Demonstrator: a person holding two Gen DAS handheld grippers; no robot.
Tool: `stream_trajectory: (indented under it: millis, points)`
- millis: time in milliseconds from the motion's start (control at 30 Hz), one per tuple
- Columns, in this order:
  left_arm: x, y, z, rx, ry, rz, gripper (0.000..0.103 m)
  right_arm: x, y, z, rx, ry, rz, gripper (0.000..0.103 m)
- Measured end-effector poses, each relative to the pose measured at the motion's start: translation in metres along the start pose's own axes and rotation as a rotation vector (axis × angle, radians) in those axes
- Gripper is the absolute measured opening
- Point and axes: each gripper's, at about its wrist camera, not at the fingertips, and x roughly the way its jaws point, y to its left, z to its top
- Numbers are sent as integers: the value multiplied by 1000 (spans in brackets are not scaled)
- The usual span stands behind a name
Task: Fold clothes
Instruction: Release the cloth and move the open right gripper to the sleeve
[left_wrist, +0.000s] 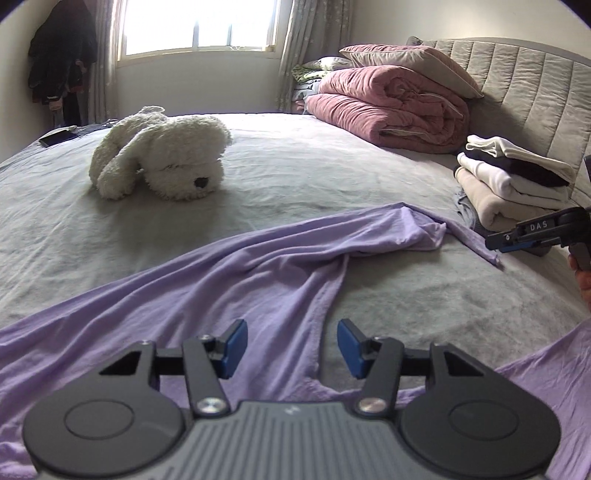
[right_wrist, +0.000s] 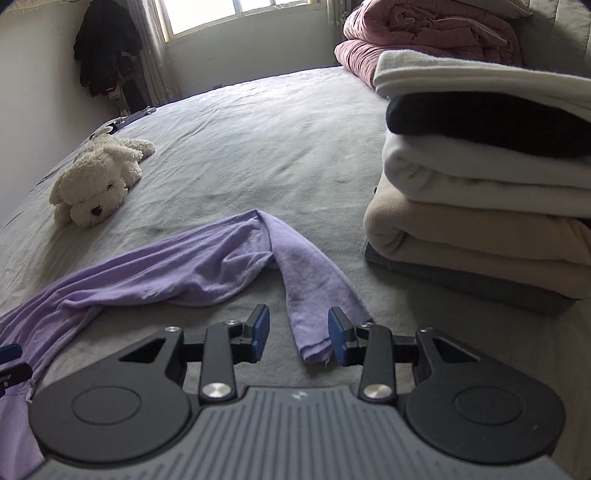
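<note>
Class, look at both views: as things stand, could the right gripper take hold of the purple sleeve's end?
Probably yes. The right gripper is open, and the sleeve end lies flat on the bed between its fingers, with nothing over it.

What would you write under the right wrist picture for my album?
Open right gripper straddles the lilac cotton garment's sleeve end on the grey bedsheet, beside a stack of folded clothes.

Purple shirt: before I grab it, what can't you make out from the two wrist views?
- Purple shirt: near part hidden under left tongs; collar and other sleeve unseen.
- Sleeve cuff: right view, unclear if it touches the right tongs.
- Folded stack: cut off by right edge.
</note>
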Motion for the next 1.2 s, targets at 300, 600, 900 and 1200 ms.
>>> stream_trajectory:
  millis: [300, 600, 900, 1200]
  points:
    - [7, -8, -6, 38, 28, 16, 26, 12, -15, 1, -46, -39, -213, 2]
    - [-10, 10, 4, 8, 51, 23, 46, -3, -18, 13, 64, -19, -184, 29]
    - [-28, 45, 13, -105, 118, 102, 53, -18, 51, 13, -36, 23, -101, 39]
    - [-54, 85, 2, -187, 130, 175, 53, -21, 132, 16, -105, 67, 21, 40]
